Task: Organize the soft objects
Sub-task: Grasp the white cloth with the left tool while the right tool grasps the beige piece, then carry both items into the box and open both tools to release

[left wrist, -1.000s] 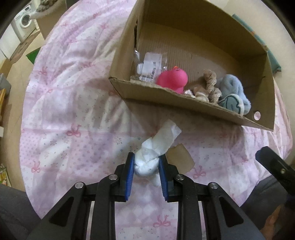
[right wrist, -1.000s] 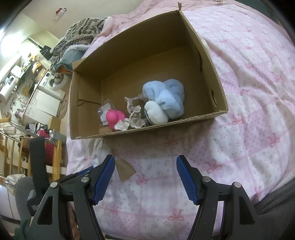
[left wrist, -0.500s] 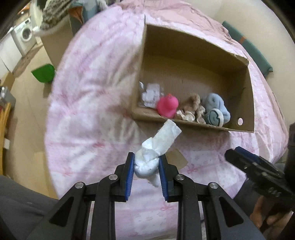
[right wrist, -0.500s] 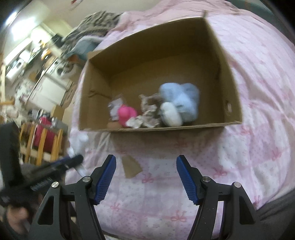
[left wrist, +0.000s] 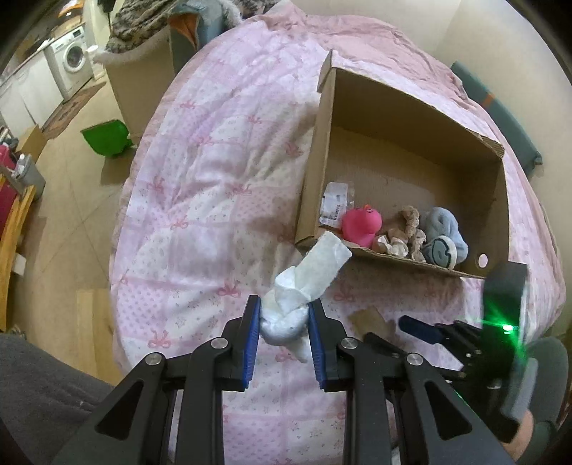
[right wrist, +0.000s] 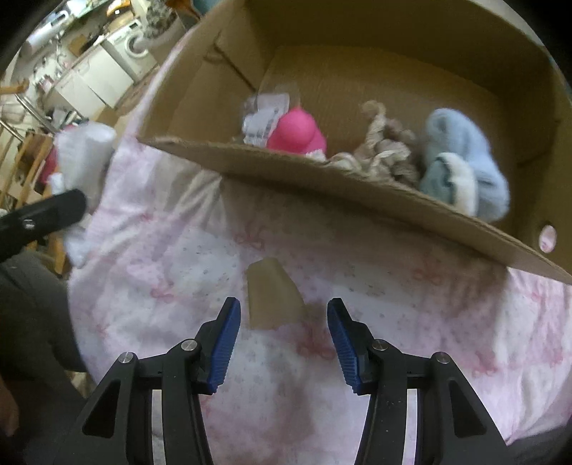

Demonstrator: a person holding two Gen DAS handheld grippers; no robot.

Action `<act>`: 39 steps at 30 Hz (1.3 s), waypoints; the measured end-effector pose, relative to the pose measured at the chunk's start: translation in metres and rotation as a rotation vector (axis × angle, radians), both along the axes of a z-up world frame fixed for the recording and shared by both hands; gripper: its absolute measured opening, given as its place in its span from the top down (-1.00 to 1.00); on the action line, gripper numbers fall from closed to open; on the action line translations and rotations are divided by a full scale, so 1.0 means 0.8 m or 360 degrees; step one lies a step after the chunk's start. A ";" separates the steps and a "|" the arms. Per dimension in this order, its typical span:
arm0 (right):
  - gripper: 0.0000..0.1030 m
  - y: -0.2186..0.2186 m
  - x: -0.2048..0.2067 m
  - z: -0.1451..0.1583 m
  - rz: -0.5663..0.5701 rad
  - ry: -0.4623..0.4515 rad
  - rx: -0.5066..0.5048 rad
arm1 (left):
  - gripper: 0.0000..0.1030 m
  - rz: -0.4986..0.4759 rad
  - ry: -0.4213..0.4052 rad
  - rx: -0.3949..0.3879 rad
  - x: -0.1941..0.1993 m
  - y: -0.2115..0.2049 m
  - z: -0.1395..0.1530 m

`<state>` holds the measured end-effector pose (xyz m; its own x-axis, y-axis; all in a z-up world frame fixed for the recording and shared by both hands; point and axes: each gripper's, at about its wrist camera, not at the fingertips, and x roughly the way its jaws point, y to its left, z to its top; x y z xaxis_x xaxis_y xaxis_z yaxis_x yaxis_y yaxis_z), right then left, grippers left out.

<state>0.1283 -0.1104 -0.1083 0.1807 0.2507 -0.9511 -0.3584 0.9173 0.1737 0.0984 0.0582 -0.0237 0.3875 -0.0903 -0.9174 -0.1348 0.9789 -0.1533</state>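
My left gripper [left wrist: 283, 322] is shut on a knotted white cloth [left wrist: 304, 282] and holds it above the pink quilt [left wrist: 200, 200], short of the cardboard box [left wrist: 418, 111]. The cloth also shows at the left of the right wrist view [right wrist: 84, 157]. The box [right wrist: 321, 175] holds a pink toy [left wrist: 359, 225], a beige rope toy [left wrist: 405, 232], a blue plush [left wrist: 443, 239] and a plastic packet [left wrist: 334, 205]. My right gripper [right wrist: 284, 339] is open and empty, low over the quilt near a brown cardboard scrap [right wrist: 273, 295].
The bed's left edge drops to a wooden floor with a green bin [left wrist: 107, 137] and a washing machine [left wrist: 69, 68]. A heap of clothes [left wrist: 171, 21] lies beyond the bed. A dark lap [left wrist: 46, 390] is at the lower left.
My left gripper has lifted and pulled back with the white cloth, so the box looks farther. My right gripper has moved down and forward toward the cardboard scrap and the box front.
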 end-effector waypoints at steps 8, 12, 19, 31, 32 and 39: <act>0.57 -0.003 0.006 -0.022 -0.0026 0.0077 0.0056 | 0.55 0.0054 0.0049 -0.0103 0.002 0.009 -0.010; 0.83 -0.017 0.004 -0.008 -0.0021 0.0076 0.0117 | 0.55 0.0054 0.0049 -0.0107 0.003 0.009 -0.011; 0.83 -0.054 -0.013 0.046 -0.0067 0.0009 0.0219 | 0.55 0.0029 0.0051 -0.0086 0.002 0.003 -0.013; 0.83 -0.119 -0.025 0.095 -0.0307 -0.0109 0.0382 | 0.55 -0.0046 0.0041 0.0016 -0.002 -0.016 -0.019; 0.83 -0.123 -0.027 0.098 -0.0320 -0.0115 0.0398 | 0.55 -0.0051 0.0033 0.0024 -0.003 -0.017 -0.018; 0.83 -0.134 -0.030 0.123 -0.0387 -0.0255 0.0453 | 0.55 -0.0004 -0.0113 0.0023 -0.010 -0.006 0.015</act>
